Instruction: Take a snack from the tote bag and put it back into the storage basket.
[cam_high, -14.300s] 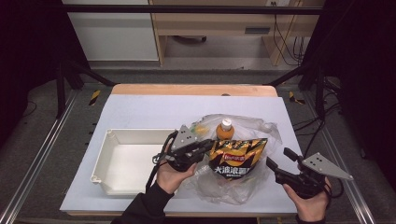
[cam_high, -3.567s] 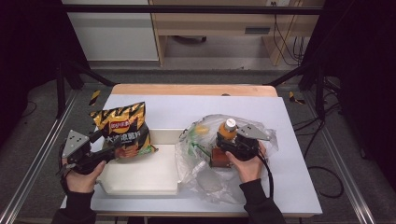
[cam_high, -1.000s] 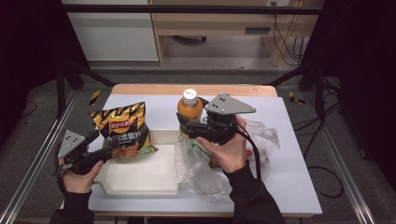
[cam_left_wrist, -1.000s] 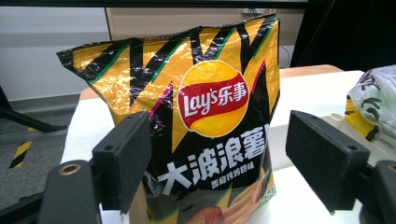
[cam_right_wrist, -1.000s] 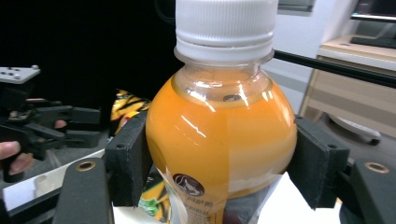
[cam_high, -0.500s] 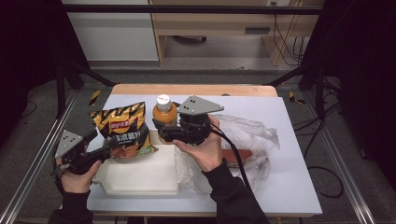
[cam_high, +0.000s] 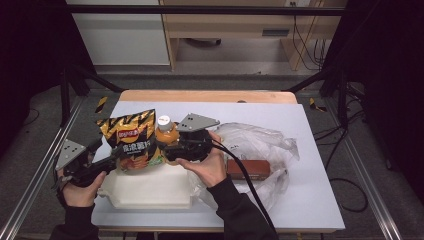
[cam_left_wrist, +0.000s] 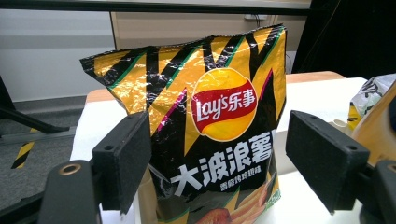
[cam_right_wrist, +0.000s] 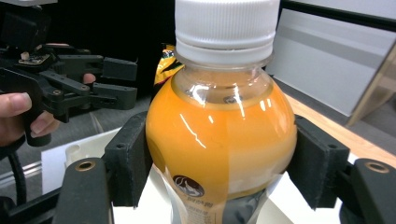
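A black and gold Lay's chips bag (cam_high: 132, 142) (cam_left_wrist: 219, 121) stands upright at the far end of the white tray (cam_high: 150, 192). My left gripper (cam_high: 114, 160) (cam_left_wrist: 224, 158) is at the bag's lower left, jaws apart, with the bag just past the pads and a gap at its right pad. An orange drink bottle (cam_high: 166, 135) (cam_right_wrist: 219, 140) with a white cap hangs upright over the tray, right beside the bag. My right gripper (cam_high: 169, 149) (cam_right_wrist: 222, 163) is shut on the bottle's belly, a pad pressed on each side.
A crumpled clear plastic bag (cam_high: 265, 142) lies on the white table (cam_high: 320, 200) right of the tray, with a brown flat packet (cam_high: 248, 169) inside. The right gripper's cable (cam_high: 250, 190) trails over the tray's right end. Black frame rails run along both sides.
My right gripper has carried the bottle left and down, from above the plastic bag to beside the chips bag over the tray. The left gripper and chips bag have stayed put.
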